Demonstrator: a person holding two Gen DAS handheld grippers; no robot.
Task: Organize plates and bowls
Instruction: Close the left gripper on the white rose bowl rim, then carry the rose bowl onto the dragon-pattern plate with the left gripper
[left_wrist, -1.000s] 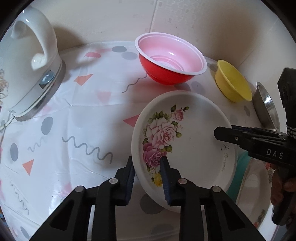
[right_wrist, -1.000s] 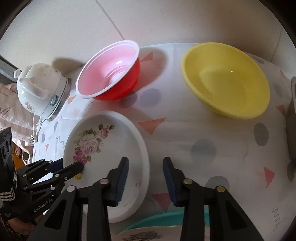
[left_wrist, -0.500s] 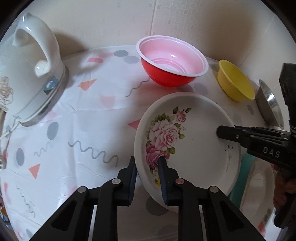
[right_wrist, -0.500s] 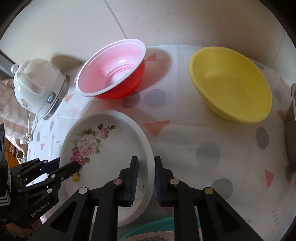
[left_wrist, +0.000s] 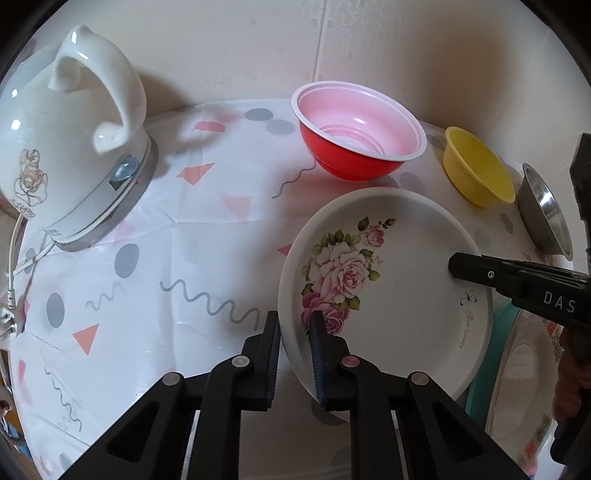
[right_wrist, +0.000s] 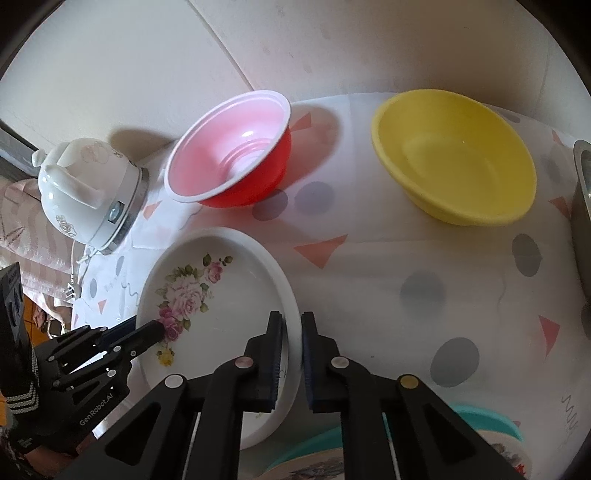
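Note:
A white plate (left_wrist: 399, 295) with pink roses sits on the patterned tablecloth, its right edge over a teal dish (left_wrist: 498, 332). My left gripper (left_wrist: 295, 323) has the plate's near-left rim between its pads, and the jaws are still closing on it. My right gripper (right_wrist: 291, 321) is shut on the opposite rim of the plate (right_wrist: 221, 291); its tip also shows in the left wrist view. Behind the plate stand a red bowl (left_wrist: 358, 140) with a pale pink inside and a yellow bowl (left_wrist: 476, 173).
A white electric kettle (left_wrist: 66, 147) with its cord stands at the left. A steel bowl (left_wrist: 543, 214) sits at the far right beside the yellow bowl (right_wrist: 454, 162). A printed plate (right_wrist: 498, 454) lies in the teal dish. A wall runs close behind the table.
The right gripper's jaws went from wide apart to shut on the plate's rim. The left gripper's jaws narrowed onto the other rim. Both hands stayed nearly in place.

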